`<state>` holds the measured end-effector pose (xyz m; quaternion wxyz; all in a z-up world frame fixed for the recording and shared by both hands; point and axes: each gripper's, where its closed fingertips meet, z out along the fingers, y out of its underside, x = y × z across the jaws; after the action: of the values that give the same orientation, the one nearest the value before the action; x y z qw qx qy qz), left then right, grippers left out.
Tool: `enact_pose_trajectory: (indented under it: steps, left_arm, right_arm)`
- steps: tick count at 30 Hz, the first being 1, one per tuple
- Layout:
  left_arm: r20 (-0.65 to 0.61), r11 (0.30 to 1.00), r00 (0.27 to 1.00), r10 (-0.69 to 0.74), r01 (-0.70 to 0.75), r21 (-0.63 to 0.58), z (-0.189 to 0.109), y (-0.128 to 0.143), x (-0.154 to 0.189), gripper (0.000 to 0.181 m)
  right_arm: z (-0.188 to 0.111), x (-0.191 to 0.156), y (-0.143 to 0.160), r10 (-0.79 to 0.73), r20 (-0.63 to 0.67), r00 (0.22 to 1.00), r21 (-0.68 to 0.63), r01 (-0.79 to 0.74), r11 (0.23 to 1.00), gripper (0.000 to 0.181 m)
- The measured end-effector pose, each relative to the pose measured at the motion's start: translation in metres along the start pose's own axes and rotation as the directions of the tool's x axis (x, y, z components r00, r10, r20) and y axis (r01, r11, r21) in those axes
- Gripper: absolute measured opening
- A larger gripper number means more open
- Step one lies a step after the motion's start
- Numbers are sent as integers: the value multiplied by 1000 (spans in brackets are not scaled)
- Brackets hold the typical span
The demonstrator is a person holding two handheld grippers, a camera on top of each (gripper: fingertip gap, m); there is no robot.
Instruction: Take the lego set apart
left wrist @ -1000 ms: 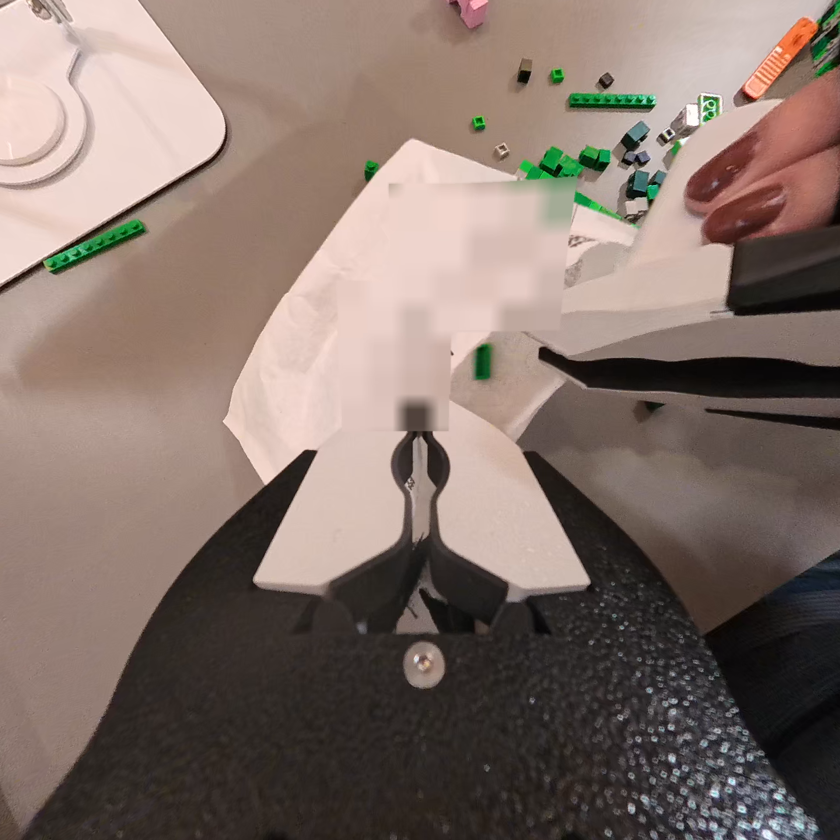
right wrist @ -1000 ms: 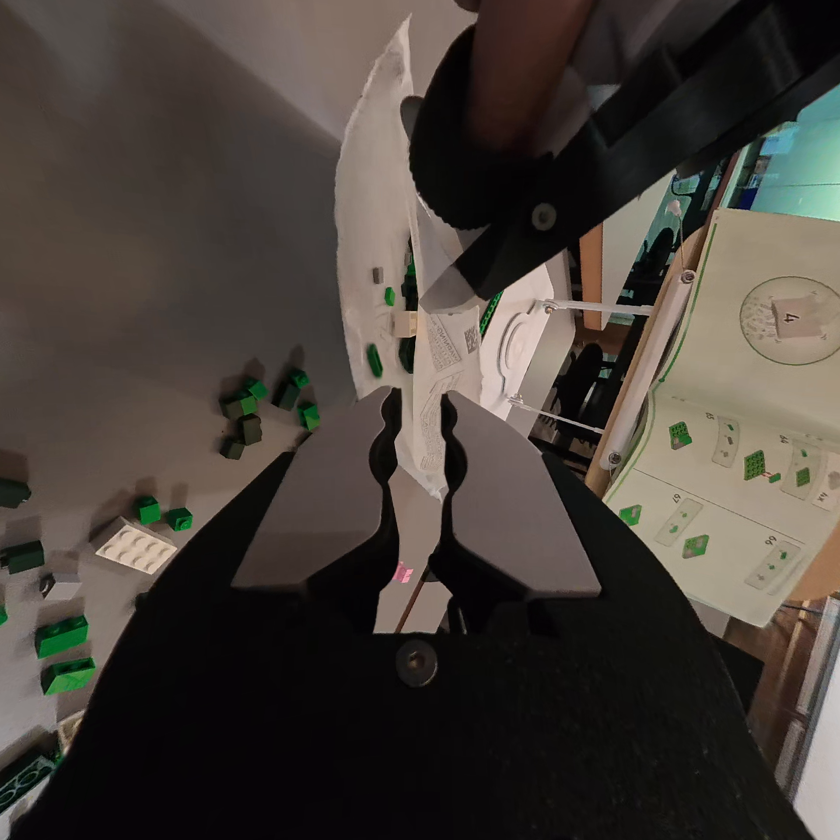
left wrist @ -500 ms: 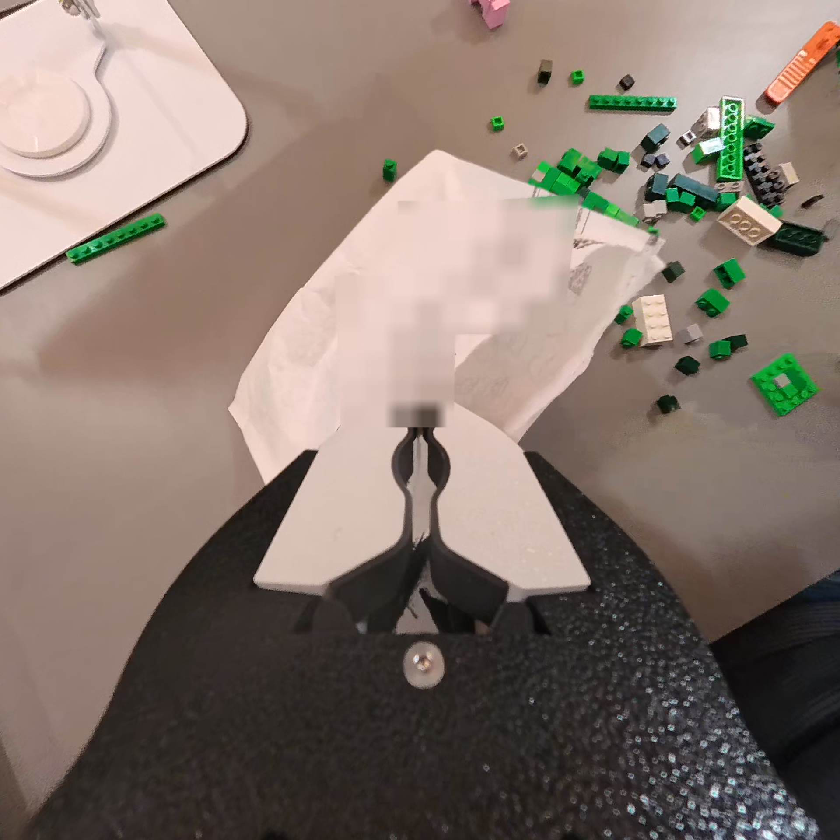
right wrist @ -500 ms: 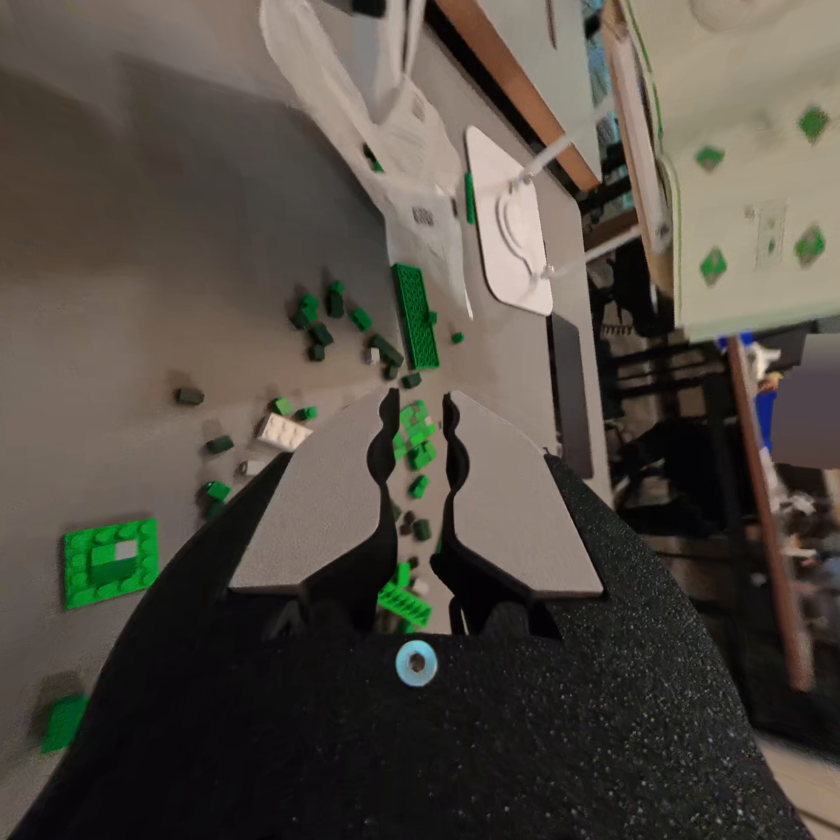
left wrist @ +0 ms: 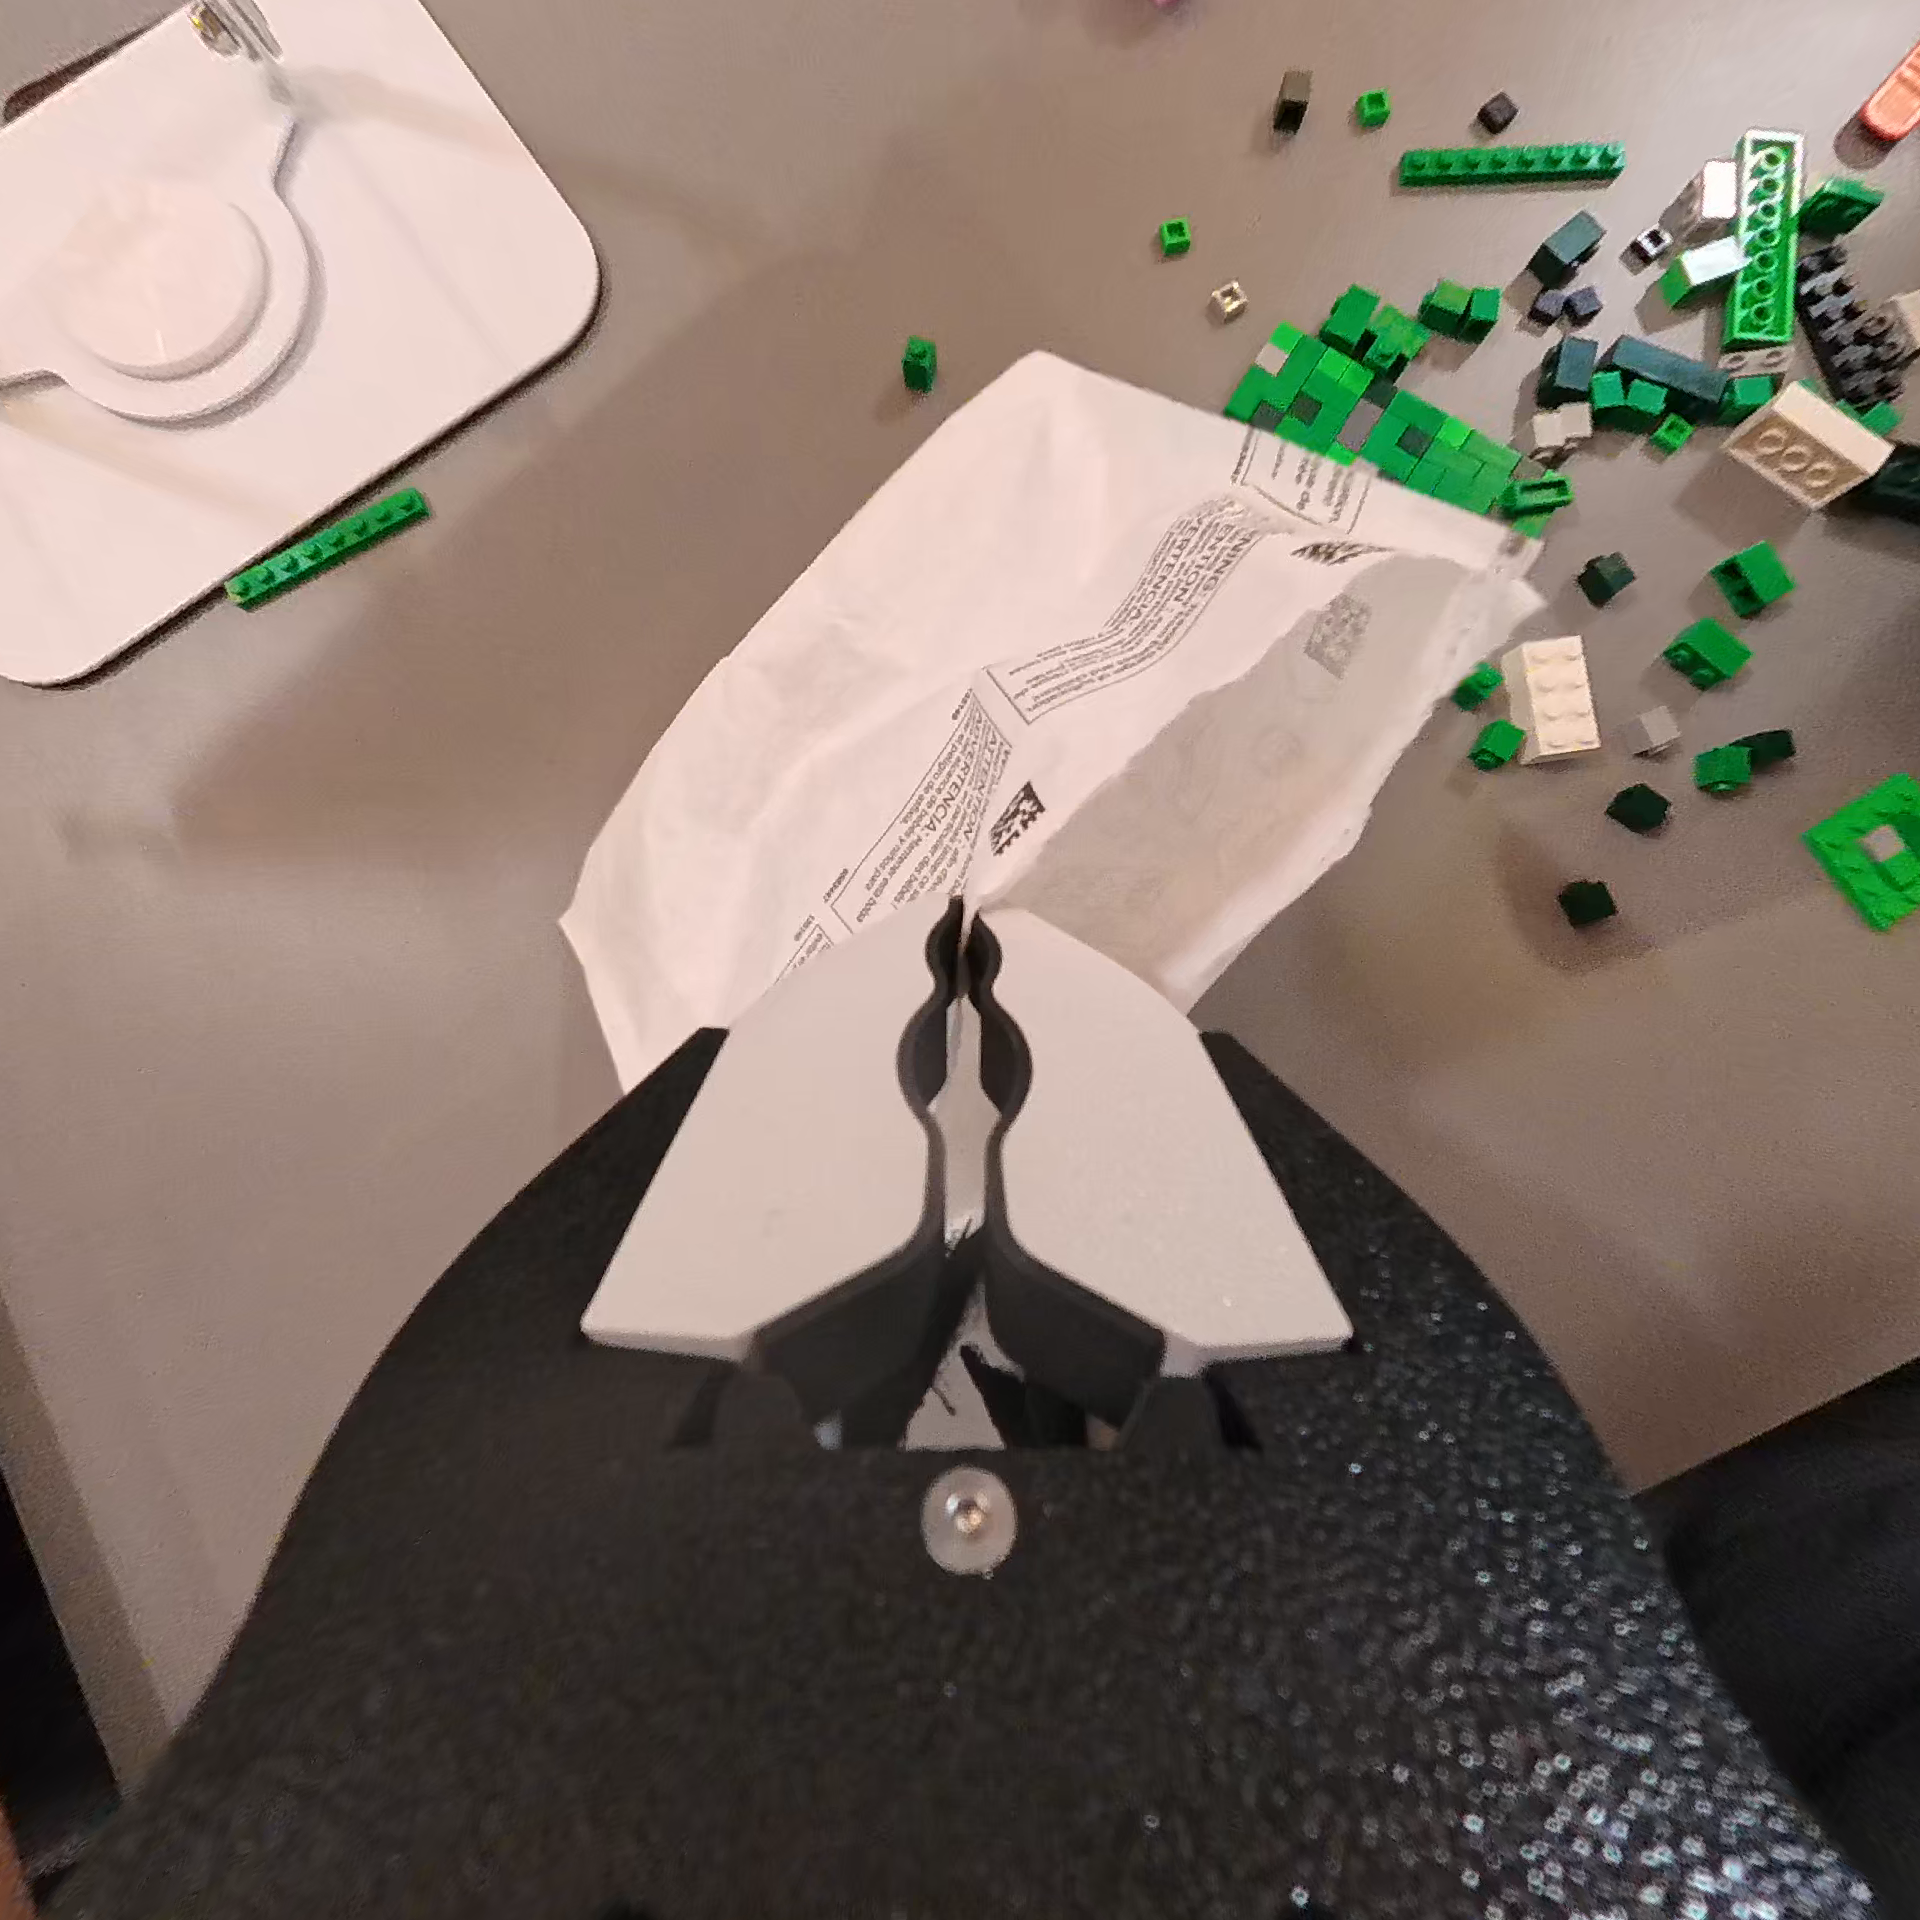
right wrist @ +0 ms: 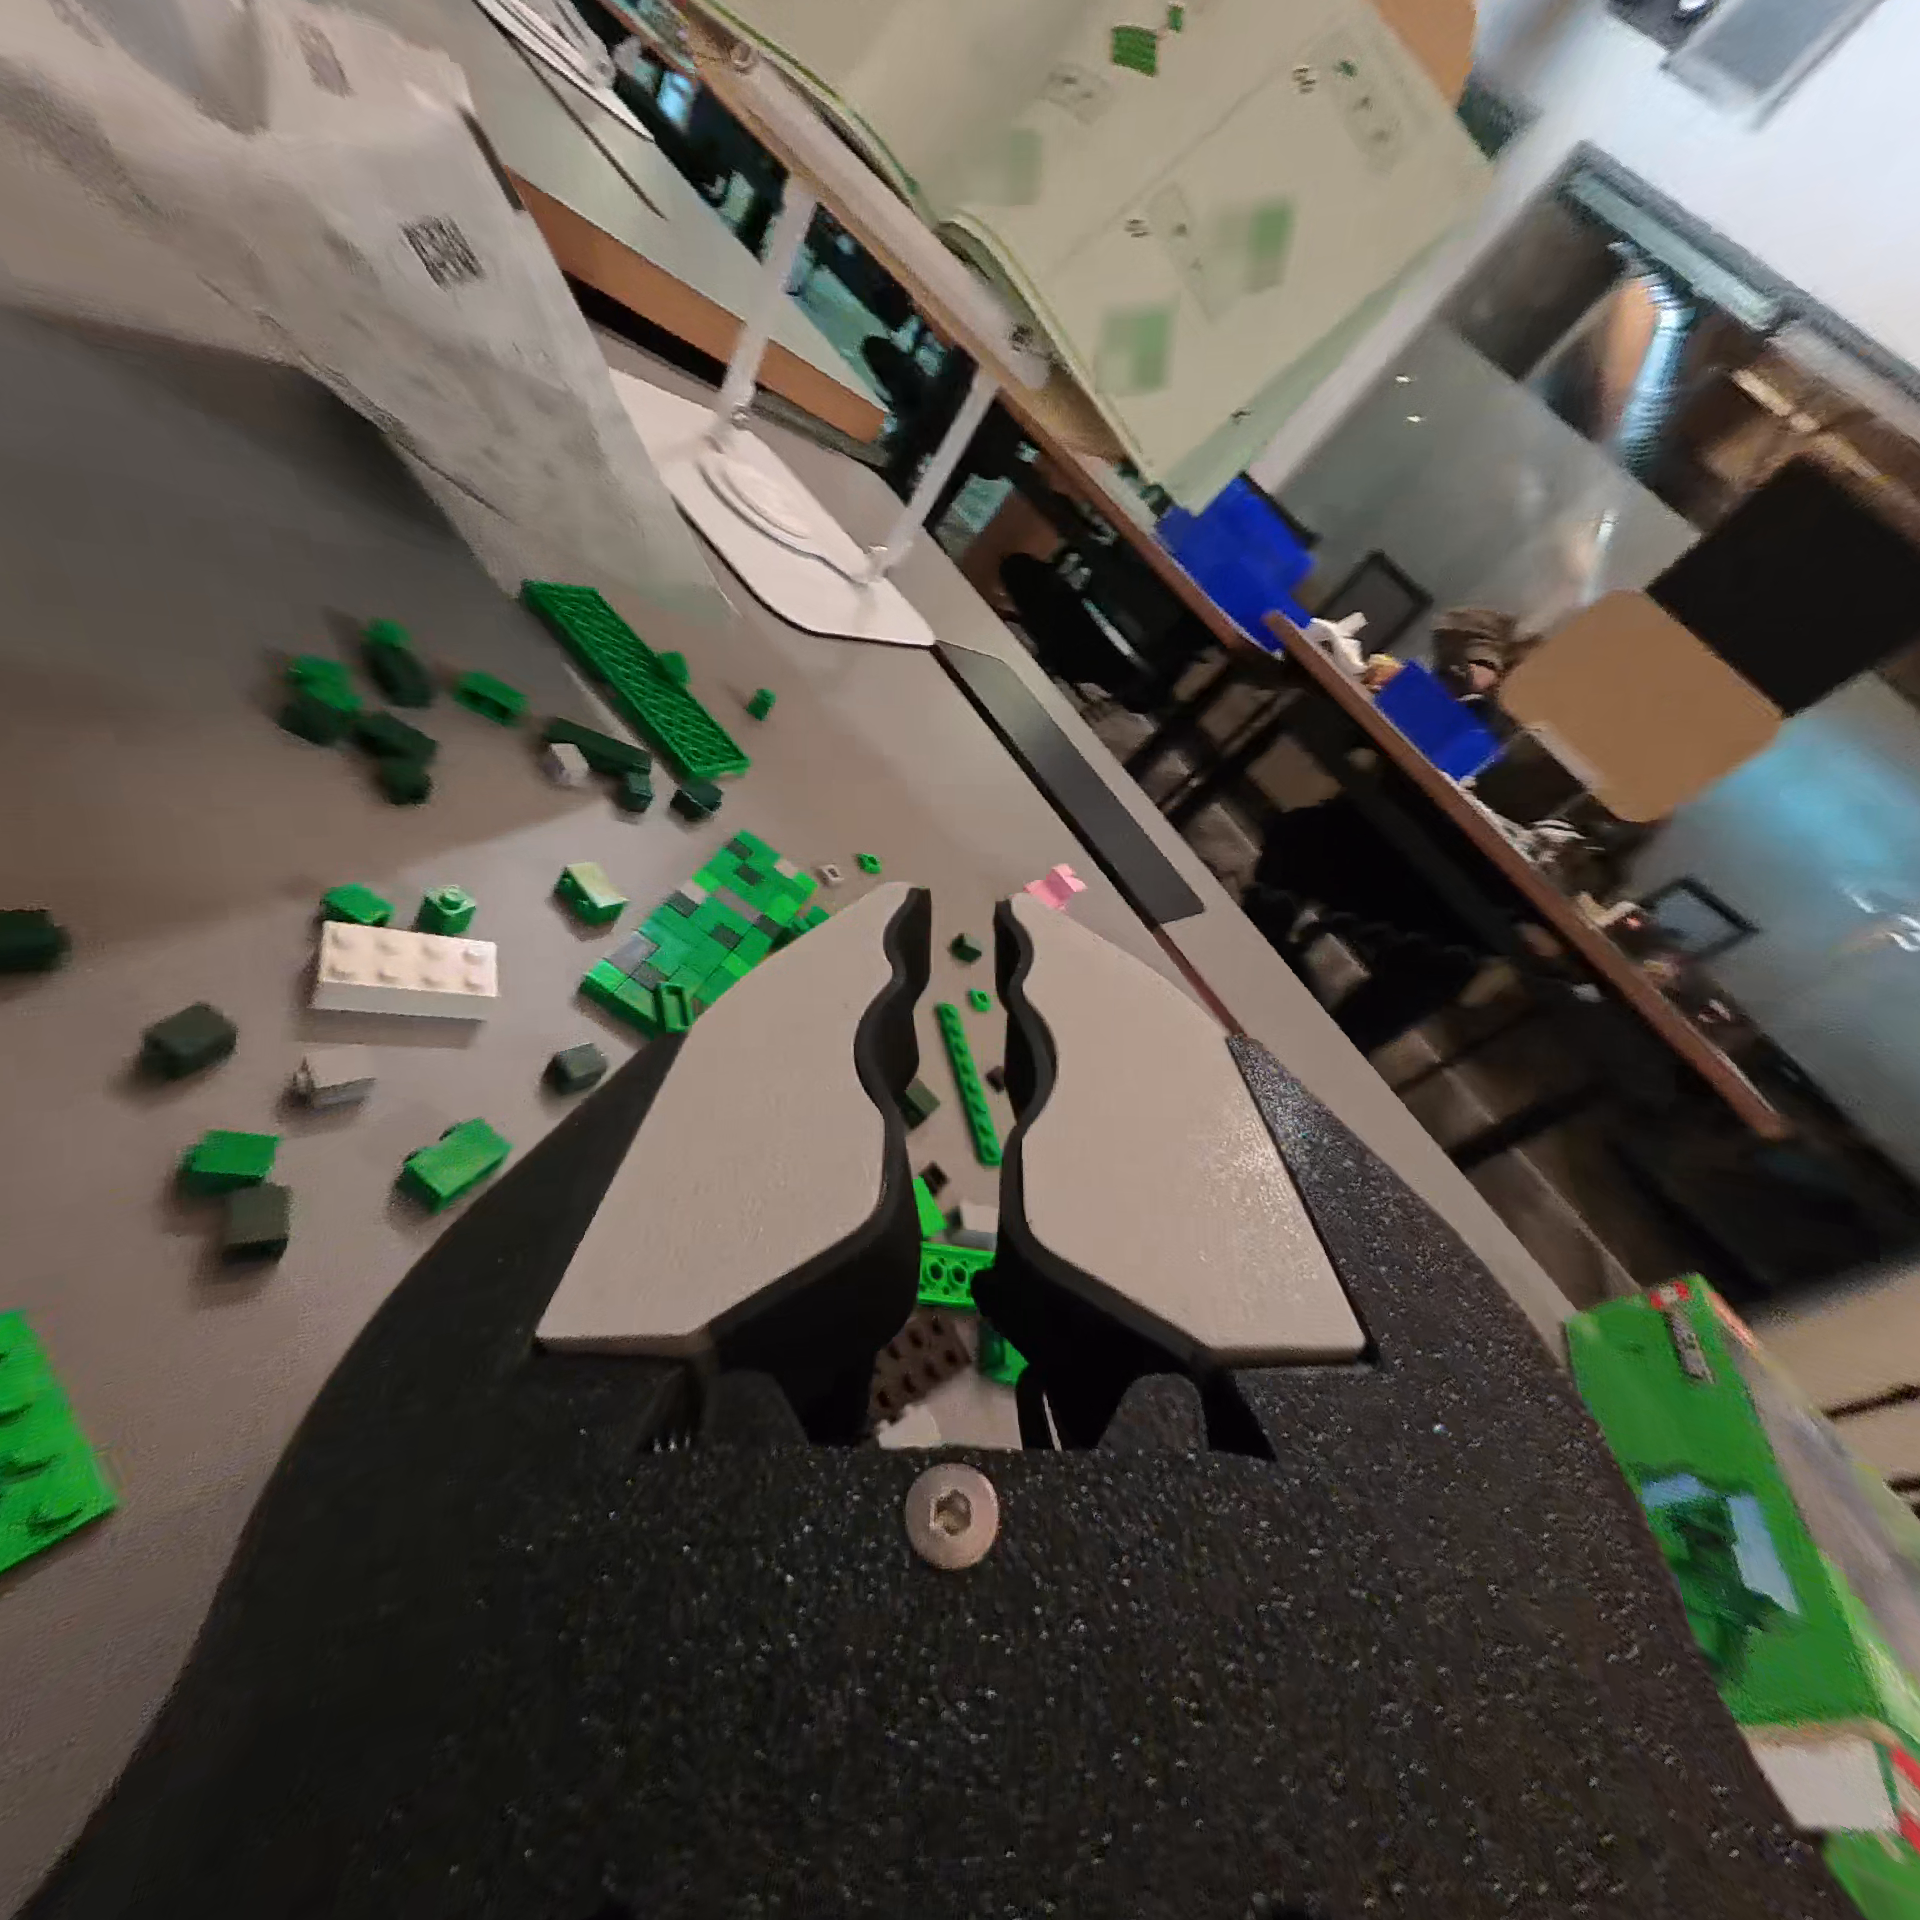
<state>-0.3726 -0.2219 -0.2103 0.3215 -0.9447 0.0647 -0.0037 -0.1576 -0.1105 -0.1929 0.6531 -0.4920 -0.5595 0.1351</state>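
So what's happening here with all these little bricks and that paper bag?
A person is working with two handheld grippers over a grey table. The left gripper is shut on a corner of a torn white paper bag, holding it up. The right gripper is open and empty, above scattered loose green, dark and white Lego bricks. One patchwork green slab of joined bricks is not yet taken apart.

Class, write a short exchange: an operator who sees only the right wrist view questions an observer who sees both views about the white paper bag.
Operator: What holds up the white printed paper bag?
Observer: The left gripper, shut on its edge.
Operator: Where does its open end face?
Observer: Toward the cluster of small green bricks.
Operator: Anything by the flat white stand base?
Observer: A thin green studded strip lies at its edge.
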Motion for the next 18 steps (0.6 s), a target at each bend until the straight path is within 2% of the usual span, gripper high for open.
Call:
enact_pose_trajectory:
  steps: [1, 9, 18]
  left_arm:
    - [0, 1000, 1000, -4, 4, 6, -1, -1, -1, 0]
    - [-8, 1000, 1000, 1, -1, -7, 3, 1, 1, 0]
    - [-22, 1000, 1000, -17, 17, 4, 3, 0, 0, 0]
  right_arm:
    - [1, 0, 1, 3, -18, 1000, -3, -3, 1000, 10]
    - [7, -8, 3, 26, -13, 1000, -25, -26, 999, 8]
    - [6, -3, 6, 136, -7, 991, -2, -136, 991, 8]
